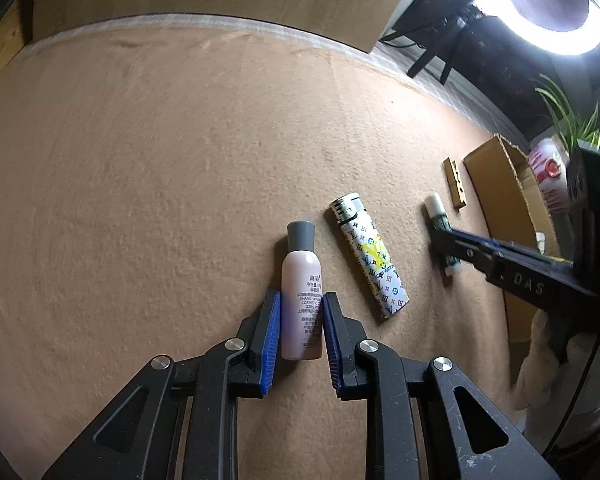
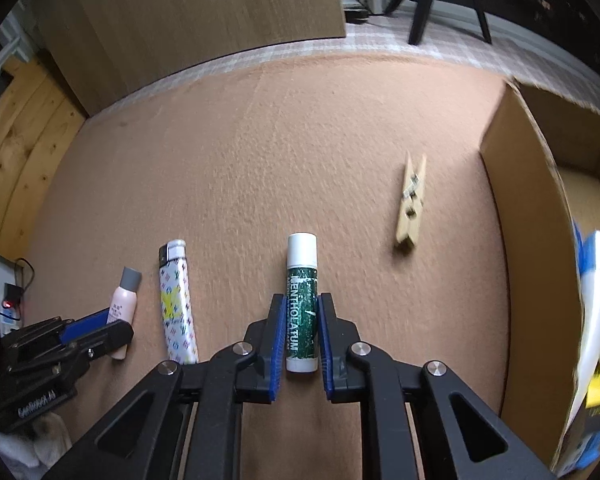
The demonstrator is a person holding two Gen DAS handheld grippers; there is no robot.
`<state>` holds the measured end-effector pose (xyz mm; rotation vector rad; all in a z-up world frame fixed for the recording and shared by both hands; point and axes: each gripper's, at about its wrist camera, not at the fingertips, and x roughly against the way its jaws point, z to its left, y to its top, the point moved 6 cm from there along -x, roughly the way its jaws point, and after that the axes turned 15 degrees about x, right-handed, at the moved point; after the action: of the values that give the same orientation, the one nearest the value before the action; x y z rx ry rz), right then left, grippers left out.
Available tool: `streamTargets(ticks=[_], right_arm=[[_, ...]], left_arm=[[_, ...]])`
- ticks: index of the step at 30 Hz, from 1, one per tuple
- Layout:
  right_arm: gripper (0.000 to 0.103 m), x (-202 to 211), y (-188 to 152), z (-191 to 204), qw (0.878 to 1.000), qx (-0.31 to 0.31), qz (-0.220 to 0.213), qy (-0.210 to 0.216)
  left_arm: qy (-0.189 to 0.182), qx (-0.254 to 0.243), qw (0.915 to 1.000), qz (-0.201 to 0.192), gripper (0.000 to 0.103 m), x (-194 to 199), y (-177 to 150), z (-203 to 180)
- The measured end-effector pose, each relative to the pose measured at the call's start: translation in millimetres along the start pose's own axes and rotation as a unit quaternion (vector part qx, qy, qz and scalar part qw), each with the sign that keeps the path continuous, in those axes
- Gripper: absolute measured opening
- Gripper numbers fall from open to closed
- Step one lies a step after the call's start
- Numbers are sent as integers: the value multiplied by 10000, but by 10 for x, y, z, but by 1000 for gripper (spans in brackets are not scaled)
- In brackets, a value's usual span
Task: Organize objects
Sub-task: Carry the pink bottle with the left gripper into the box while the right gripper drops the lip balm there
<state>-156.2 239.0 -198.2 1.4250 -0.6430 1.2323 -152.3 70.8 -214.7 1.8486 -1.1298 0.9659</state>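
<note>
A small pink bottle with a grey cap [image 1: 302, 292] lies on the tan felt mat. My left gripper [image 1: 301, 300] is shut on its body; it also shows in the right wrist view [image 2: 100, 326], as does the bottle [image 2: 123, 300]. A green and white Mentholatum lip balm stick [image 2: 301, 300] lies between the blue pads of my right gripper [image 2: 300, 308], which is shut on it; both show in the left wrist view, the stick [image 1: 438, 216] and the gripper [image 1: 444, 246]. A patterned lighter [image 1: 370, 254] [image 2: 176, 300] lies between the two. A wooden clothespin [image 2: 411, 204] [image 1: 455, 186] lies further right.
An open cardboard box [image 2: 528, 240] [image 1: 496, 184] stands at the right of the mat with colourful packages inside. A wooden board [image 2: 196, 12] stands behind the mat. A ring light [image 1: 540, 4] and tripod legs are at the back right. Cables and a small device [image 2: 10, 300] lie at the left.
</note>
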Motion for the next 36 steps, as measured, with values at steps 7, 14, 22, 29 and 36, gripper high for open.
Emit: streamTargets(ticks=[7, 14, 22, 29, 36], right_arm=[[14, 233, -316, -97, 9983, -472, -286, 181], [14, 661, -479, -146, 9954, -636, -699, 157], [14, 1242, -659, -382, 9908, -716, -1131, -174], [14, 1654, -909, -793, 9837, -1004, -1382, -568], [14, 1890, -1096, -1233, 9762, -1222, -1469, -1026]], left_arm=[[-100, 174, 9998, -6, 22, 102, -91, 142], [-220, 158, 9996, -116, 22, 236, -137, 80], [-582, -90, 9980, -232, 22, 396, -136, -363], [-871, -550, 9944, -230, 22, 396, -160, -1012], [-1071, -1065, 9883, -217, 22, 259, -179, -1799]])
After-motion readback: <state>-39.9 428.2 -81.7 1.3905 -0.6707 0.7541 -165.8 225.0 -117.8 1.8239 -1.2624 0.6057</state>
